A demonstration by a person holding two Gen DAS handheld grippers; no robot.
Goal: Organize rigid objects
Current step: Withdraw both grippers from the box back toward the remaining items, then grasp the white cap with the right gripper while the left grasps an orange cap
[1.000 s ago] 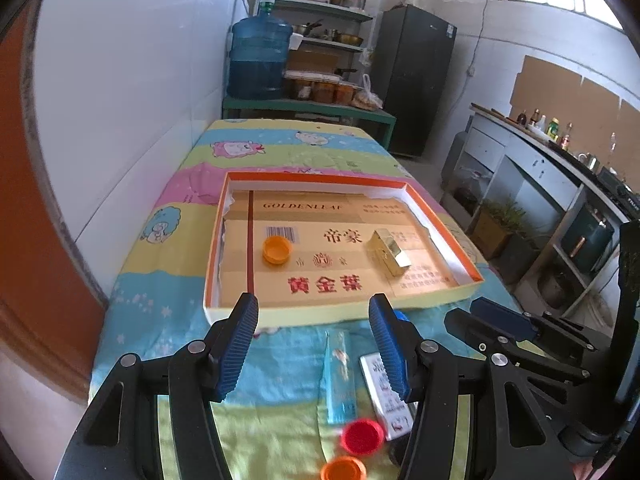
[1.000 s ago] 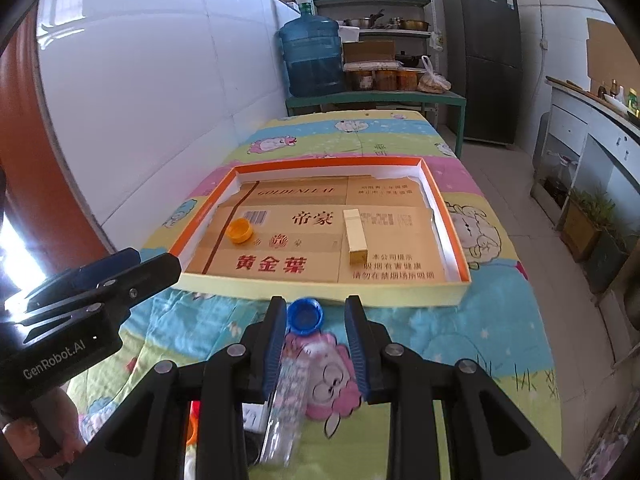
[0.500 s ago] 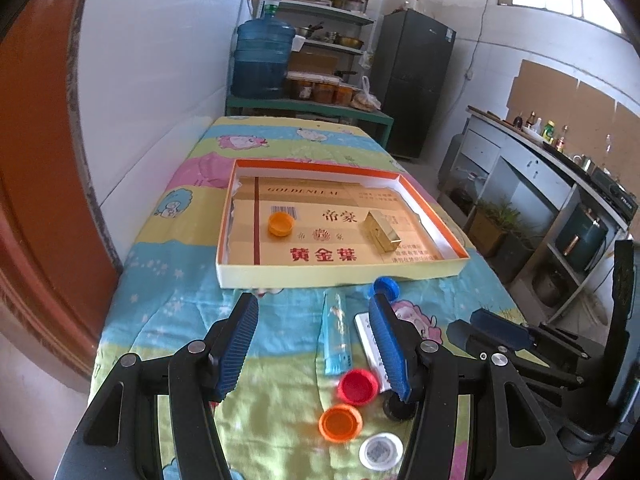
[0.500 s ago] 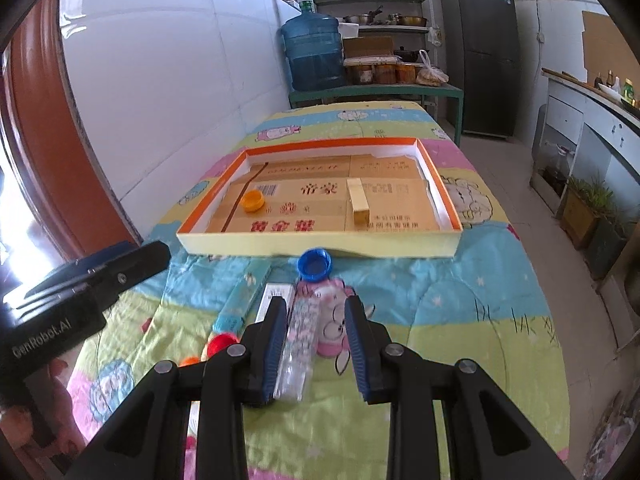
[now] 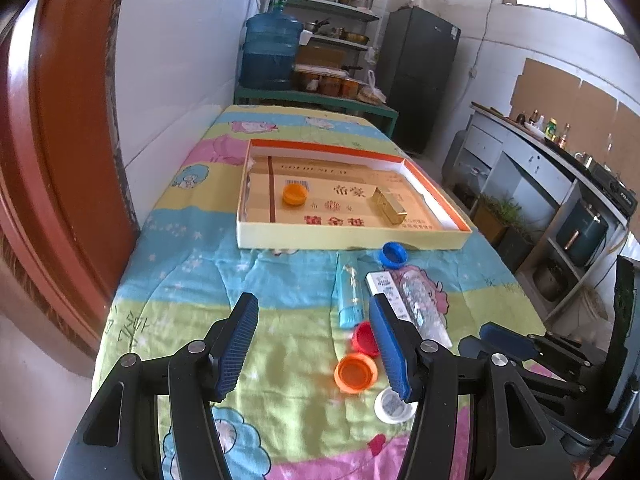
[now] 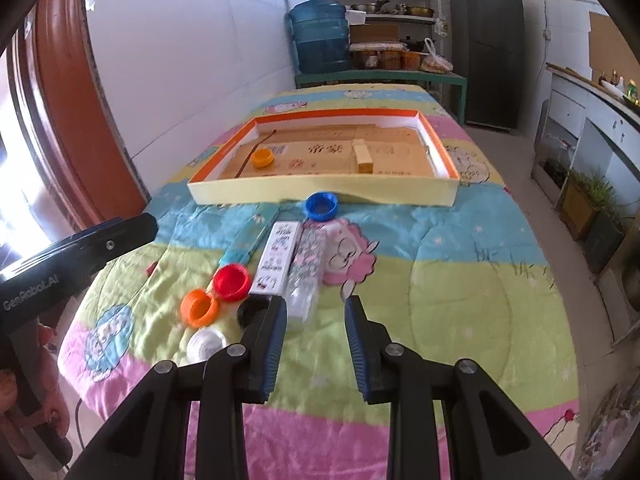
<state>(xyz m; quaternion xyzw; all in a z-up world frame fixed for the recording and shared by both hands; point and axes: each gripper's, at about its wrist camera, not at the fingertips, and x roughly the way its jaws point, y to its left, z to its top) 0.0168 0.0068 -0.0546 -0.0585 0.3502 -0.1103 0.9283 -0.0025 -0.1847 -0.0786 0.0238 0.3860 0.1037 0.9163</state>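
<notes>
Plainly, the loose pieces lay in a cluster on the patterned quilt (image 6: 460, 280), on the near side of the shallow cardboard tray (image 6: 320, 194), and both claws hovered short of them with nothing held. The right gripper (image 6: 316, 344) had its jaws parted a modest way, empty, and the clear plastic tube (image 6: 306, 268) lay just ahead of its left pad, its long axis running away from the claw toward the tray, almost in line with the fingers. Just beside the tube, parallel to it, lay the white printed box (image 6: 276, 258), and beyond that the light blue box (image 5: 350, 294). The left gripper (image 5: 316, 346) stood wide open and empty over bare quilt; the red cap (image 5: 365, 338), the orange cap (image 5: 355, 372) and the white cap (image 5: 394, 404) sat by its right finger, off to the side and not between the pads. A black cap (image 6: 252, 312) lay beside the right claw's left finger, and a blue cap (image 6: 321, 207) rested close against the tray's near wall. I judged the right hand nearer the tube and the left nearer the caps. Inside the tray were only a second orange cap (image 5: 294, 194) toward the left and a small gold box (image 5: 390, 206) toward the right, well apart.
</notes>
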